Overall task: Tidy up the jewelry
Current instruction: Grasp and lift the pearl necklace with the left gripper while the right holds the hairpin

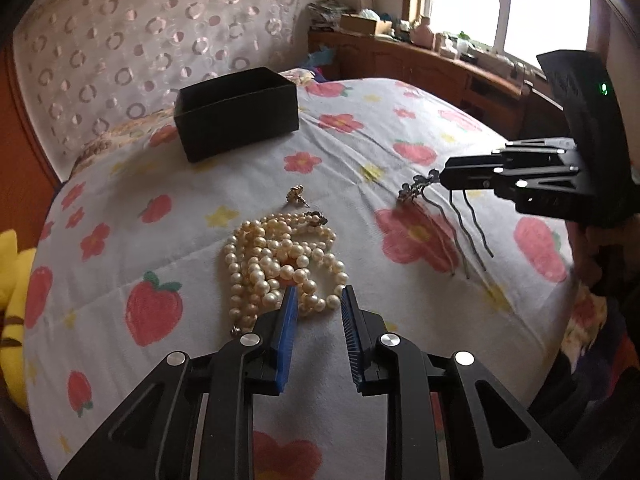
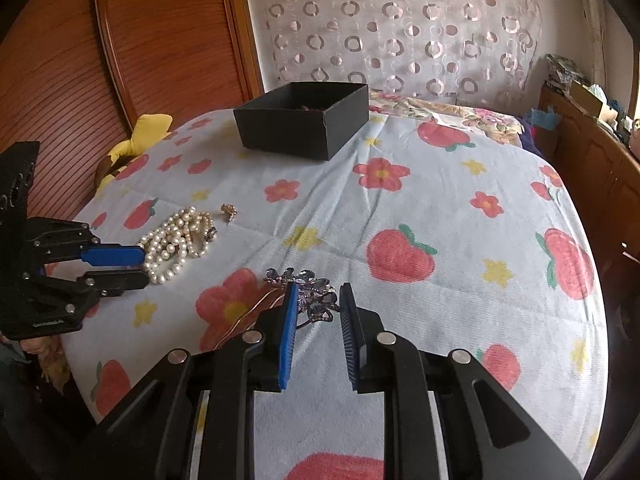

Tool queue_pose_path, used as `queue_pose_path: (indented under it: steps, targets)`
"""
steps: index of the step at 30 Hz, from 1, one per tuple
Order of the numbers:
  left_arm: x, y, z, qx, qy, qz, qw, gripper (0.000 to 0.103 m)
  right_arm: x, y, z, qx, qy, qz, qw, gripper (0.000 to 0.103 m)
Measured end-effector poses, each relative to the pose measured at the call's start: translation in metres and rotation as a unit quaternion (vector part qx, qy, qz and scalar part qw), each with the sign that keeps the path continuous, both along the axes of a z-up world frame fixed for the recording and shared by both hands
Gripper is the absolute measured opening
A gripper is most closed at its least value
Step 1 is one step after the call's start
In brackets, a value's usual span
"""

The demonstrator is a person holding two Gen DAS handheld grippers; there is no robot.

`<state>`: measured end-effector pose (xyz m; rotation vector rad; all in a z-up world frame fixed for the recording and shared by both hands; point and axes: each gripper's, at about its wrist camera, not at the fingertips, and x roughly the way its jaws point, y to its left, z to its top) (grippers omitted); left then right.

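A heap of pearl necklace (image 1: 280, 260) lies on the flowered bedspread (image 1: 352, 152). My left gripper (image 1: 318, 294) is open, its tips at the near edge of the pearls (image 2: 176, 244); it also shows in the right wrist view (image 2: 138, 266). A jewelled flower hairpin with wavy prongs (image 2: 308, 296) lies between the open fingers of my right gripper (image 2: 318, 292), which also shows in the left wrist view (image 1: 442, 178) at the hairpin (image 1: 416, 190). A small gold earring (image 1: 297, 194) lies beyond the pearls. An open black box (image 1: 236, 114) stands at the back.
A yellow plush toy (image 2: 136, 136) lies at the bed's left edge by a wooden headboard (image 2: 120, 60). A patterned curtain (image 2: 400, 28) hangs behind the bed. A cluttered wooden cabinet (image 1: 420, 56) runs under the window at the right.
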<state>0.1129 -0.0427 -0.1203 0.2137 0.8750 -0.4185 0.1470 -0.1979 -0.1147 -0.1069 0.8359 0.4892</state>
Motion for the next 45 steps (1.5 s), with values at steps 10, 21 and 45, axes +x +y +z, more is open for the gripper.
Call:
queue_pose_path:
  steps: [10, 21, 45]
  targets:
    - [-0.004, 0.019, 0.018, -0.027, -0.017, -0.004, 0.9995, 0.006, 0.005, 0.003, -0.006, -0.009, 0.010, 0.000, 1.000, 0.025]
    - [0.007, 0.040, 0.120, -0.107, -0.111, 0.009, 0.9881, 0.000, 0.015, 0.012, -0.011, -0.020, 0.029, 0.016, 0.999, 0.037]
    - [0.022, 0.055, 0.017, -0.020, 0.017, 0.010, 0.9996, 0.043, 0.009, 0.007, -0.007, -0.024, 0.012, 0.014, 1.000, 0.024]
